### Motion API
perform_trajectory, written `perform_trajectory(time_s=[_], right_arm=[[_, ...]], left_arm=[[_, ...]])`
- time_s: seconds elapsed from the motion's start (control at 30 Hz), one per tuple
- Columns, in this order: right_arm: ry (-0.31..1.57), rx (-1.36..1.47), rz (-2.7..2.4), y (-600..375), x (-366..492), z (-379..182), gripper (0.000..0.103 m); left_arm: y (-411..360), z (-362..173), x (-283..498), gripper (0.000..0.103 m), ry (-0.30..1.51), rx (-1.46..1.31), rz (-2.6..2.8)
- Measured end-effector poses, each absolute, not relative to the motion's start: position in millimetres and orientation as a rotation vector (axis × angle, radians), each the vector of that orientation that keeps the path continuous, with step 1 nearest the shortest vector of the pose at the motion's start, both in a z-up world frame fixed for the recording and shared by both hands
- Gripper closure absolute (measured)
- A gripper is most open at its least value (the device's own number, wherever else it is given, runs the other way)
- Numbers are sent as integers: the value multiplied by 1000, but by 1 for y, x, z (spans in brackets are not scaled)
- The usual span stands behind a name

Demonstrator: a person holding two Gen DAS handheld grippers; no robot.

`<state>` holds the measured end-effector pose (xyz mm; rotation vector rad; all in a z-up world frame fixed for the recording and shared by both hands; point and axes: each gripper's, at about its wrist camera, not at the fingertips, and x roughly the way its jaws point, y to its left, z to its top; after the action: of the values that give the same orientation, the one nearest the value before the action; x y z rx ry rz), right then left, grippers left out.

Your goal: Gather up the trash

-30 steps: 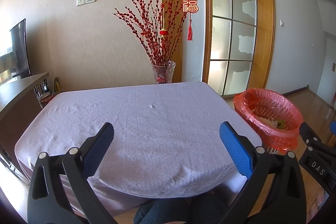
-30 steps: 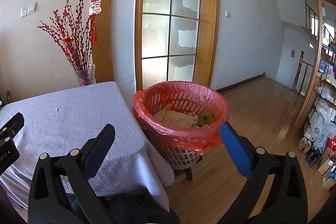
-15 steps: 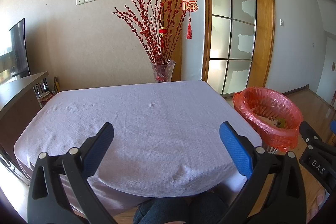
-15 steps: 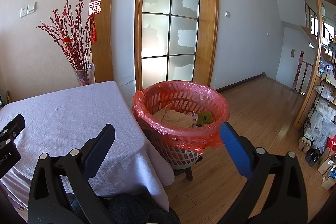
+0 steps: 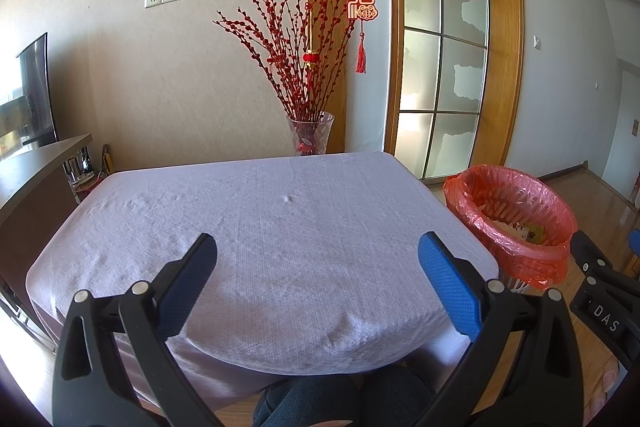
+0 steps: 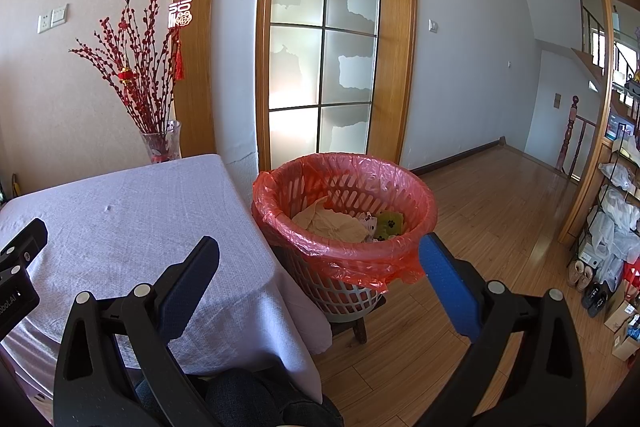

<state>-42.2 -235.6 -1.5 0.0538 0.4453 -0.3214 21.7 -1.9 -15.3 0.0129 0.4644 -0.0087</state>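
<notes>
Your left hand-held gripper [image 5: 318,269] is spread wide and holds nothing; your right hand-held gripper [image 6: 318,269] is just as wide and just as empty. Ahead of the left one lies the cloth-covered worktop [image 5: 260,227], with no trash showing on it, only a small bump in the cloth. Ahead of the right one, just past its fingers, stands the red-lined bin [image 6: 344,219], beside the worktop's corner, with crumpled paper [image 6: 332,223] and a green wrapper [image 6: 390,223] already inside.

The likely risk is your right fingers snagging the loose liner edge that hangs over the rim and pulling it off the basket. The bin also sits on a small stool, so a knock could tip it.

Only the right view shows the bin's contents clearly; only the left shows the whole worktop and the vase [image 5: 310,135] at its far edge.
</notes>
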Motion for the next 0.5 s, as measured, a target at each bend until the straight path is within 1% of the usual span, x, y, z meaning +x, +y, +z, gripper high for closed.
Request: perform_trajectory(time_s=[0.5], right_arm=[[447, 54, -321, -235, -42, -2, 4]], left_arm=[[-2, -17, 23, 4, 469, 11, -10]])
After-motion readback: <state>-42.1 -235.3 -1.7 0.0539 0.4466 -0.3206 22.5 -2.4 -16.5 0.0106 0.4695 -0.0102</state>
